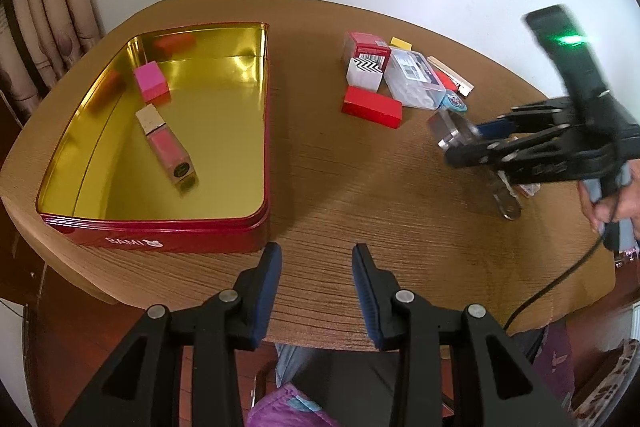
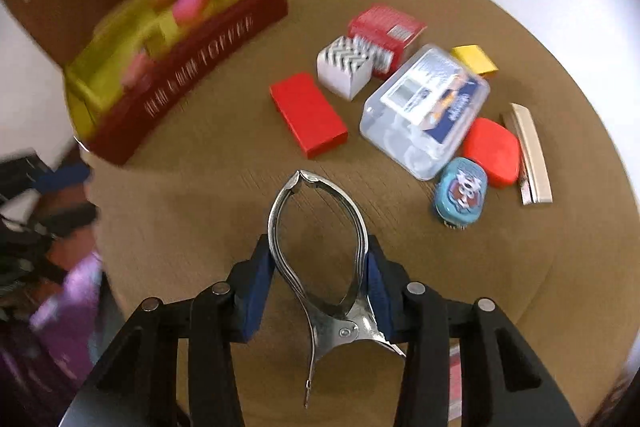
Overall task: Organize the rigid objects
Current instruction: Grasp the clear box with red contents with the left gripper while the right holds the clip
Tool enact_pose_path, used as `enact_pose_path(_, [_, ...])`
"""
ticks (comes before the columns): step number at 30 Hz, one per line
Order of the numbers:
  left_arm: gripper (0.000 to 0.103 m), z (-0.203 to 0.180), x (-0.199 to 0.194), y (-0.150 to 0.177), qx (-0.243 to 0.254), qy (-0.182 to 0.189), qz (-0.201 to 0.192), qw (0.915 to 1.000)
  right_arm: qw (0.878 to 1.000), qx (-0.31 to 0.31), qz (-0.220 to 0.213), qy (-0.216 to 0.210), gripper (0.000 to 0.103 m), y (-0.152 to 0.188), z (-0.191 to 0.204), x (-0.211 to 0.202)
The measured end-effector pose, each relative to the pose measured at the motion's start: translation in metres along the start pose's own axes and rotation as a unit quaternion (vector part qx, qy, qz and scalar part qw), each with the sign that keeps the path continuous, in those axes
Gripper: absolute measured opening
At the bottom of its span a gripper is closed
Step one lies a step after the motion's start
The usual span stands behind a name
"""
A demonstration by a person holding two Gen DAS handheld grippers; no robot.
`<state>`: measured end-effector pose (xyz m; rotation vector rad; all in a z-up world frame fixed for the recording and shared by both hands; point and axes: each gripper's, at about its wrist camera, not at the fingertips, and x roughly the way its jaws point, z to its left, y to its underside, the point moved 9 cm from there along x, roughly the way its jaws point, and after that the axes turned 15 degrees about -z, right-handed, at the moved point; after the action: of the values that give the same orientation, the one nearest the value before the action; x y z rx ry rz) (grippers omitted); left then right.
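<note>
My right gripper (image 2: 320,261) is shut on a large steel clip (image 2: 318,239) and holds it above the round wooden table (image 2: 200,195); it also shows in the left wrist view (image 1: 460,143) at the right. My left gripper (image 1: 316,251) is open and empty, just right of the red tin (image 1: 168,231). The tin has a gold inside and holds a pink block (image 1: 150,82) and a pink lip gloss (image 1: 166,141). A pile lies beyond: red box (image 2: 308,115), clear plastic case (image 2: 424,111), zigzag-patterned box (image 2: 344,67), blue tin (image 2: 460,193).
A red oval case (image 2: 494,151), a yellow block (image 2: 474,61), a red carton (image 2: 386,27) and wooden sticks (image 2: 530,151) lie in the same pile. A curtain (image 1: 44,7) hangs at the back left. A cable (image 1: 552,287) trails off the table's right edge.
</note>
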<state>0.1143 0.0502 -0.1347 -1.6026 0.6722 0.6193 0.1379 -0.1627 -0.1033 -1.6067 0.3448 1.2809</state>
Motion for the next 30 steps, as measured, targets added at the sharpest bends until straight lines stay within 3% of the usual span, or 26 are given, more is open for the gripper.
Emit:
enact_pose_path(4, [0.037, -0.005, -0.003, -0.003, 0.008, 0.002, -0.009, 0.9999, 0.996, 0.068, -0.060, -0.005, 0.040, 0.004, -0.014, -0.047])
enact_pose_path(7, [0.037, -0.018, -0.008, -0.007, 0.033, 0.010, -0.021, 0.9992, 0.986, 0.131, -0.100, -0.011, 0.040, 0.020, -0.030, -0.093])
enact_pose_path(10, [0.037, -0.045, -0.011, -0.011, 0.062, 0.045, -0.026, 0.9967, 0.977, 0.174, -0.126, 0.014, 0.040, 0.041, -0.053, -0.132])
enact_pose_path(12, [0.037, -0.073, -0.010, -0.015, 0.081, 0.088, -0.018, 0.9927, 0.971, 0.195, -0.135, 0.037, 0.040, 0.065, -0.075, -0.158])
enact_pose_path(14, [0.038, -0.106, -0.005, -0.019, 0.104, 0.125, -0.005, 0.9867, 0.965, 0.214, -0.138, 0.056, 0.040, 0.089, -0.087, -0.171])
enact_pose_path(16, [0.043, -0.131, 0.003, -0.022, 0.124, 0.144, 0.007, 0.9818, 0.957, 0.243, -0.144, 0.071, 0.040, 0.115, -0.106, -0.190])
enact_pose_path(20, [0.044, -0.182, 0.020, -0.035, 0.157, 0.177, 0.007, 0.9716, 0.940, 0.288, -0.161, 0.080, 0.040, 0.153, -0.129, -0.205])
enact_pose_path(26, [0.046, -0.240, 0.056, -0.046, 0.237, 0.180, 0.002, 0.9546, 0.924, 0.324, -0.191, 0.069, 0.041, 0.176, -0.151, -0.211])
enact_pose_path(30, [0.047, -0.267, 0.070, -0.040, 0.261, 0.220, 0.032, 0.9393, 0.919, 0.337, -0.198, 0.060, 0.041, 0.185, -0.160, -0.212])
